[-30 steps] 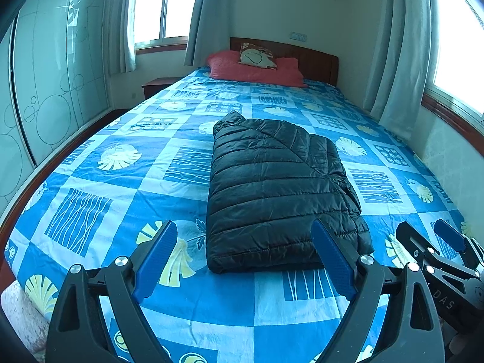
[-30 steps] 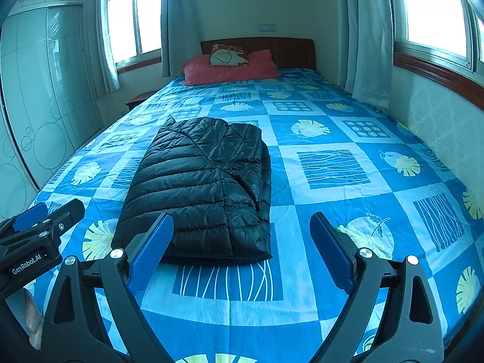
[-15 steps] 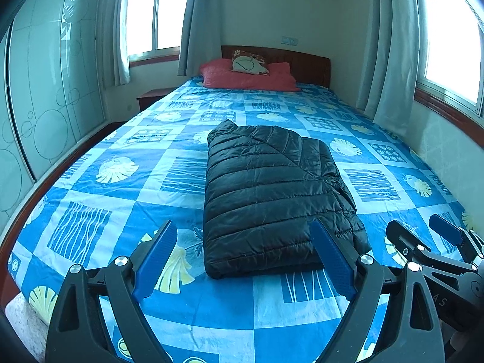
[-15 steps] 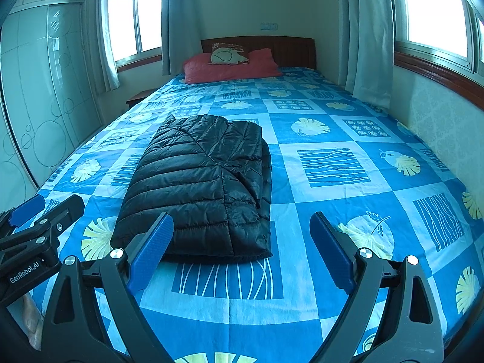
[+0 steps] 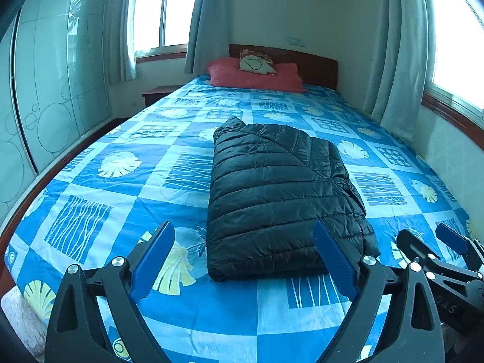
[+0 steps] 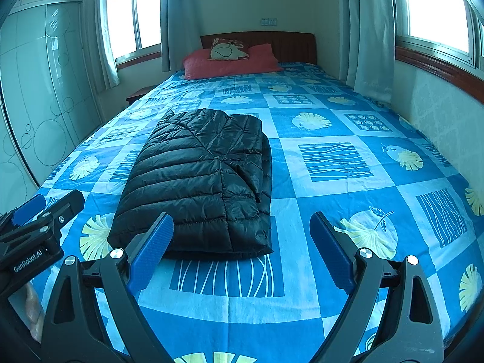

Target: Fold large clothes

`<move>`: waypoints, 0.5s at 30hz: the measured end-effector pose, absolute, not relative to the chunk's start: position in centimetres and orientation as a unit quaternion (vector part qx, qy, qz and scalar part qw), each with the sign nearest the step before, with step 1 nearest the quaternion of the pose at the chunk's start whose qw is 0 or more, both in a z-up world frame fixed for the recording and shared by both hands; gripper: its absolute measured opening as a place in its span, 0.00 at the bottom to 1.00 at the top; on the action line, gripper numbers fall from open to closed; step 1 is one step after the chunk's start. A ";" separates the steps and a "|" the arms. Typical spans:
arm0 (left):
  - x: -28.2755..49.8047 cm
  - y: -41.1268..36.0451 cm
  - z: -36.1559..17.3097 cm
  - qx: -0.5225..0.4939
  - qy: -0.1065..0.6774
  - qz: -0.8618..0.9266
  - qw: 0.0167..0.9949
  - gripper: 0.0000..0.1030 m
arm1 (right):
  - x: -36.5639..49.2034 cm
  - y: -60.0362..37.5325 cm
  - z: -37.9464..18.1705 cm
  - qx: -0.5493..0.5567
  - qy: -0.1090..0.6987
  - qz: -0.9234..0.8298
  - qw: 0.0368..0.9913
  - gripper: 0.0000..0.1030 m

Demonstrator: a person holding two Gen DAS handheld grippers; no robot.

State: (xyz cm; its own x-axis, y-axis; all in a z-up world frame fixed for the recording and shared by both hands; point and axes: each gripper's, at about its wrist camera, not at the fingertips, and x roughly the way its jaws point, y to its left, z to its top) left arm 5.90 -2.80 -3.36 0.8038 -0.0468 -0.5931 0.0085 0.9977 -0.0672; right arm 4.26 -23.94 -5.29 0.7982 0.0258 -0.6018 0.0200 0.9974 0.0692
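Observation:
A black quilted puffer jacket [image 5: 278, 193] lies folded into a compact rectangle on the blue patterned bedspread [image 5: 121, 193]; it also shows in the right wrist view [image 6: 202, 181]. My left gripper [image 5: 245, 260] is open and empty, held above the bed's near end just short of the jacket's near edge. My right gripper [image 6: 242, 251] is open and empty, in front of the jacket's near right corner. The right gripper shows at the right edge of the left wrist view [image 5: 432, 242], and the left gripper at the left edge of the right wrist view [image 6: 45, 205].
Red pillows [image 5: 254, 75] and a small cushion lie at the wooden headboard [image 6: 284, 45]. A glass-door wardrobe [image 5: 54, 96] stands along the left. A nightstand [image 5: 157, 93] is by the far left corner. Curtains and a wall with windows [image 6: 432, 9] run along the right.
Both grippers have drawn back and risen a little from the jacket, so more of the room shows. The jacket has not moved. Both stay open.

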 end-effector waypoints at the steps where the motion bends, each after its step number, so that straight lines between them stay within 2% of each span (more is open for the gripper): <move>1: 6.2 -2.6 -3.6 -0.031 0.318 -0.013 0.948 0.89 | 4.4 -24.1 -5.4 0.037 0.318 0.000 0.948 0.89; 9: 9.9 2.2 -8.6 -0.042 0.379 0.064 0.922 0.89 | 6.6 -29.6 -8.1 0.057 0.325 -0.052 0.943 0.89; 15: 14.0 10.8 -13.4 -0.060 0.415 0.164 0.893 0.89 | 10.2 -38.6 -13.2 0.076 0.362 -0.144 0.918 0.89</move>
State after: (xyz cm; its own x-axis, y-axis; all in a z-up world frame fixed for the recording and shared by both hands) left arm 14.02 10.76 -13.44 0.6017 0.2431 -0.7608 -0.3426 0.9390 0.0291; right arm 10.22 -38.57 -13.20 0.6961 -0.2086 -0.6870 0.3191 0.9470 0.0357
